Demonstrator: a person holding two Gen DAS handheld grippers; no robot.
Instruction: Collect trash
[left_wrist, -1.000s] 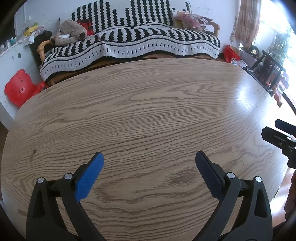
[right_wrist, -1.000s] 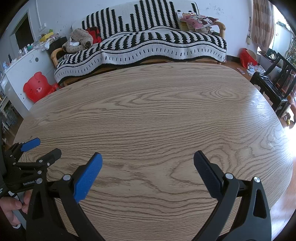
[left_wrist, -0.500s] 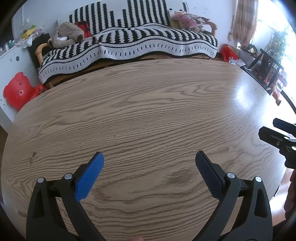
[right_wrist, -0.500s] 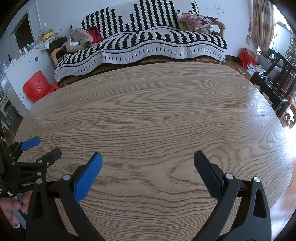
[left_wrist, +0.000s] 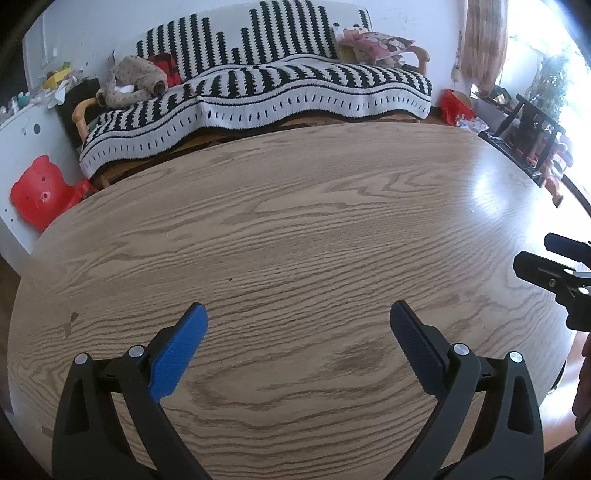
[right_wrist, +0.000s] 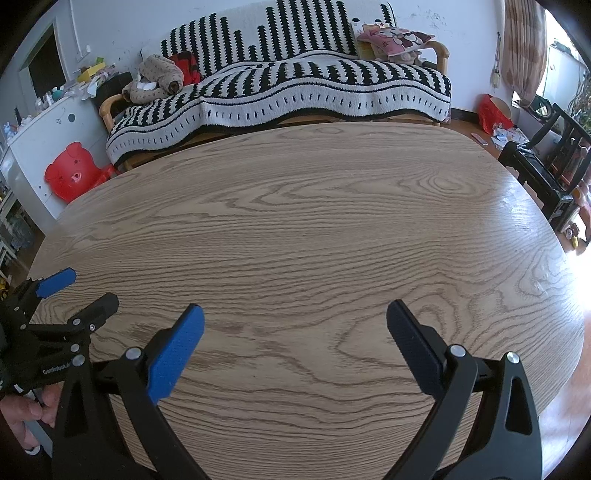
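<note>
No trash shows on the wooden table (left_wrist: 295, 229) in either view. My left gripper (left_wrist: 299, 314) hovers open over the table's near side, its blue pads (left_wrist: 177, 354) wide apart with nothing between them. My right gripper (right_wrist: 295, 314) is open too, over the near right part of the table (right_wrist: 332, 229). The right gripper appears at the right edge of the left wrist view (left_wrist: 554, 266). The left gripper appears at the left edge of the right wrist view (right_wrist: 70, 299), where a hand (right_wrist: 26, 417) holds it.
Beyond the table's far edge stands a sofa (left_wrist: 258, 96) under a black-and-white striped blanket, with a plush toy (left_wrist: 133, 79) and a cushion (left_wrist: 373, 40). A red bear-shaped stool (left_wrist: 40, 192) is at the far left. Dark chairs (right_wrist: 546, 170) stand at the right.
Both grippers stay open. The left wrist view has drifted slightly, so the sofa and stool sit a little higher and further left. The right wrist view is almost unchanged.
</note>
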